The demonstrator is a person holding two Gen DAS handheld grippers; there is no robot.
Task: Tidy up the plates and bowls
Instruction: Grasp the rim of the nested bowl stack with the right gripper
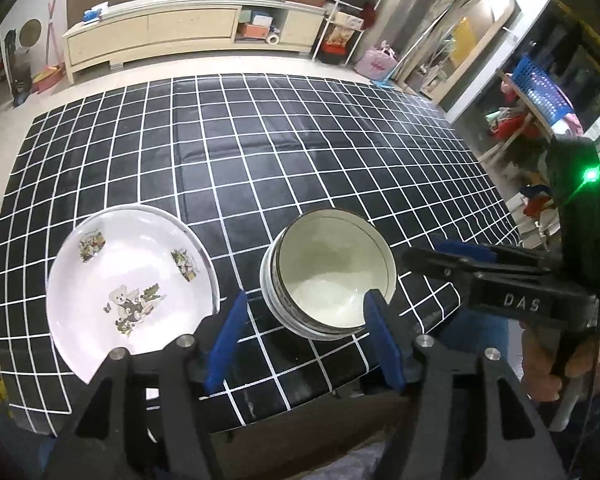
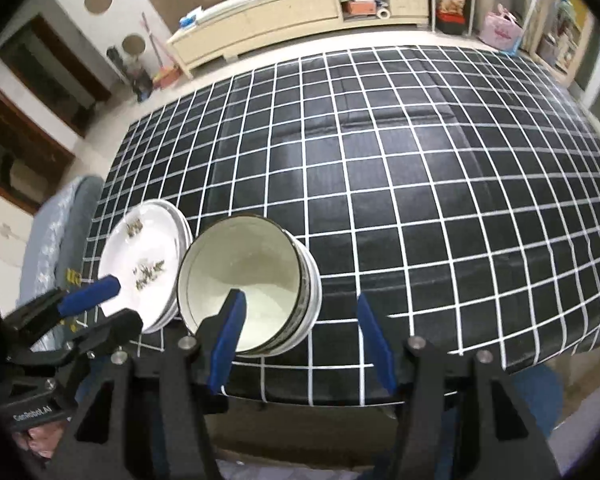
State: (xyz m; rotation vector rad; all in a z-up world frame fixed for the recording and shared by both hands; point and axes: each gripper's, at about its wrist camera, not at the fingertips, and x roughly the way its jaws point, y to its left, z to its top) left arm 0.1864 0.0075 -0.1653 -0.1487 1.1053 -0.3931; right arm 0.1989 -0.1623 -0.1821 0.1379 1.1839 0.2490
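A stack of white plates [image 1: 132,280] with cartoon prints lies near the front left of the black checked table [image 1: 300,140]. Just to its right stands a stack of cream bowls [image 1: 328,276] with dark patterned sides. My left gripper [image 1: 306,332] hangs open above the gap between the two stacks, with nothing pressed between its blue pads. In the right wrist view the bowls [image 2: 248,280] and the plates [image 2: 144,264] sit side by side. There my right gripper [image 2: 300,320] is open over the right rim of the bowls and holds nothing. The left gripper [image 2: 126,302] shows over the plates' near edge.
The table's front edge runs right under both grippers. A long pale cabinet [image 1: 160,32] stands against the far wall, and a blue basket [image 1: 540,88] sits on a stand to the right. A grey padded seat [image 2: 60,240] is beside the table's left end.
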